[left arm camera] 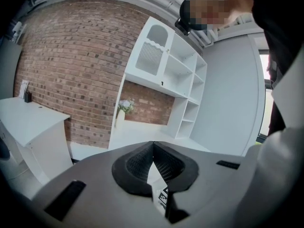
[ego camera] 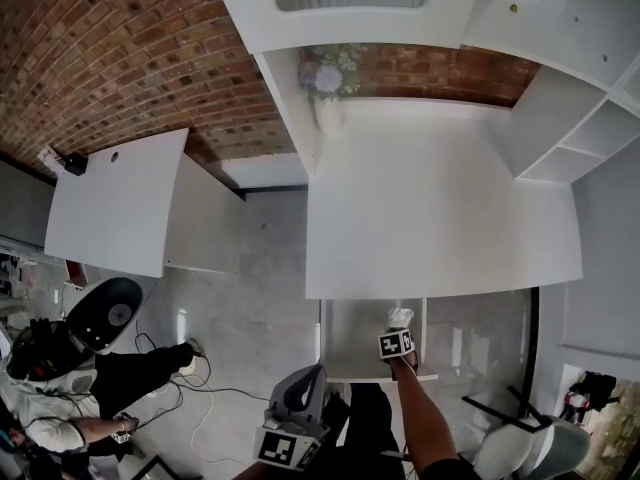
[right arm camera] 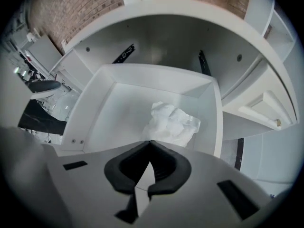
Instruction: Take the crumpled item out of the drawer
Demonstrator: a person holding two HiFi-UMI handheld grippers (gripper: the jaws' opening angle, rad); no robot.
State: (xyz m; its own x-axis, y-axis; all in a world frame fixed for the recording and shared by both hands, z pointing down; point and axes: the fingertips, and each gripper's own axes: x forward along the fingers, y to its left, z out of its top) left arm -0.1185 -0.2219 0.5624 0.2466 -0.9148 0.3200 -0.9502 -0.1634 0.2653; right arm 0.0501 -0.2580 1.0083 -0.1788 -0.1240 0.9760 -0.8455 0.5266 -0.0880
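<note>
A crumpled white paper (right arm camera: 172,122) lies in the open white drawer (right arm camera: 156,77), toward its right wall. My right gripper (right arm camera: 150,142) reaches down into the drawer, its jaws shut with the tips pinching the paper's near edge. In the head view the paper (ego camera: 400,316) shows just beyond the right gripper (ego camera: 399,330), inside the drawer (ego camera: 326,340) that is pulled out from under the white desk (ego camera: 440,218). My left gripper (ego camera: 304,374) hangs left of the drawer, near my body. Its jaws (left arm camera: 153,144) are shut with nothing in them and point out at the room.
A vase of flowers (ego camera: 328,83) stands at the desk's back left corner. White shelving (ego camera: 590,128) rises on the right. A lower white table (ego camera: 115,203) and a black chair (ego camera: 100,313) stand to the left, with cables on the floor (ego camera: 215,393).
</note>
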